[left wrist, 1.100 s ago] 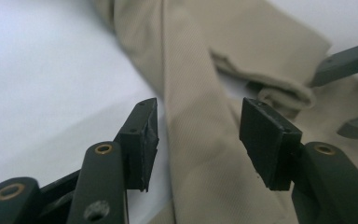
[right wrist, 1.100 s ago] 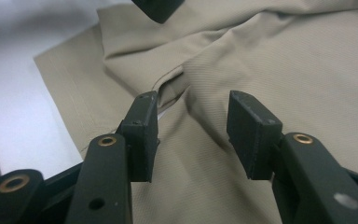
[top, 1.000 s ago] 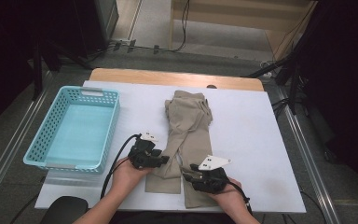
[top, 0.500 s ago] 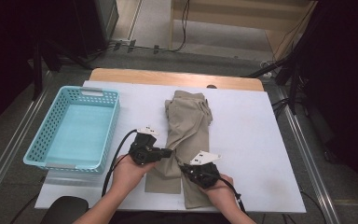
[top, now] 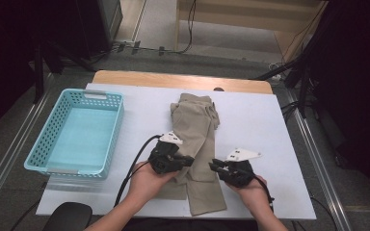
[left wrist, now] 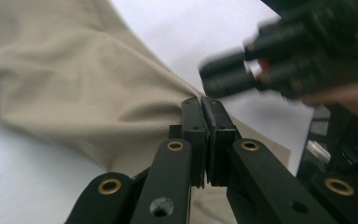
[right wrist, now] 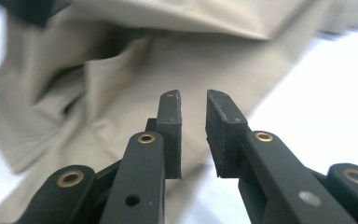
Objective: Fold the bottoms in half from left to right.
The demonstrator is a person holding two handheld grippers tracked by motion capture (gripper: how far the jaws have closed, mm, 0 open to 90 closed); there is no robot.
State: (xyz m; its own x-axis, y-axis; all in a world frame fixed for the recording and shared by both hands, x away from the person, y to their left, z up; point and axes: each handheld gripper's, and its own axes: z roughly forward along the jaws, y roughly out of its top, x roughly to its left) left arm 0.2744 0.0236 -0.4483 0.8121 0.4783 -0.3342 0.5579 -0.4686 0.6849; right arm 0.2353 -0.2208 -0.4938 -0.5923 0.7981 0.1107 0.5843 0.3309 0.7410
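Note:
Khaki trousers [top: 195,125] lie lengthwise on the white table [top: 270,130], waist far, legs toward me. My left gripper [top: 190,160] sits at the left leg's inner edge, shut on a pinch of the cloth. In the left gripper view the jaws [left wrist: 201,100] meet on a raised fold of the trousers [left wrist: 74,84]. My right gripper [top: 213,167] hovers over the right leg, pointing left at the other gripper. Its jaws [right wrist: 193,95] have just been opening and stand slightly apart with nothing between them; the trousers [right wrist: 135,70] lie beyond.
A light blue plastic basket [top: 43,139] stands on the left of the table. A black cable [top: 135,168] trails from the left gripper toward the front edge. A dark rounded object [top: 72,216] sits below the table's front left corner. Metal rails run along both sides.
The left gripper has shifted right and risen, drawing up a fold of cloth. The right gripper dipped left toward the leg, then came up and to the right.

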